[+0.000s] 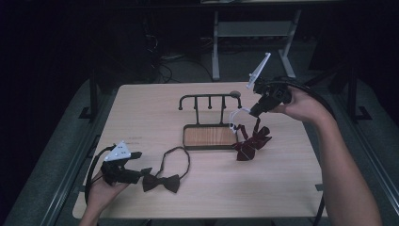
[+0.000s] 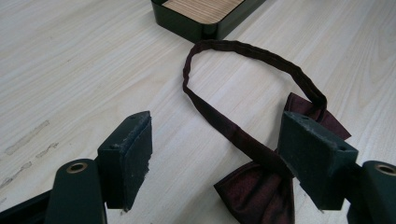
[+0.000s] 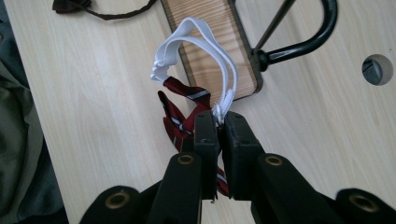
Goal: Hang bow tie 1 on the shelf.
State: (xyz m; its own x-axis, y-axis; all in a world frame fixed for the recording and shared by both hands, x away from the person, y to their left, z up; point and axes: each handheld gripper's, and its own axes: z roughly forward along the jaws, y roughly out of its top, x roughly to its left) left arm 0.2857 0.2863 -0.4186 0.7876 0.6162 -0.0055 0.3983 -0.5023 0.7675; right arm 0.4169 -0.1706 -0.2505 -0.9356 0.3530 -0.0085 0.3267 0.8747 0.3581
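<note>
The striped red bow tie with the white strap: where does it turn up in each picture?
High view: striped bow tie right of centre, hanging from the right tongs.
Left gripper view: not in it.
Right gripper view: centre, white strap looping above.
Shared landmark: the wooden-based rack.

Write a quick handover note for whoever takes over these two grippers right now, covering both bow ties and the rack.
Right gripper: shut on the white strap of the red bow tie, which hangs from it just right of the rack.
Left gripper: open, low over the table, jaws either side of the dark bow tie, not gripping.
Done: red tie picked up by its strap.
Left: probably loop the strap over a rack peg, then grip and hang the dark tie.
</note>
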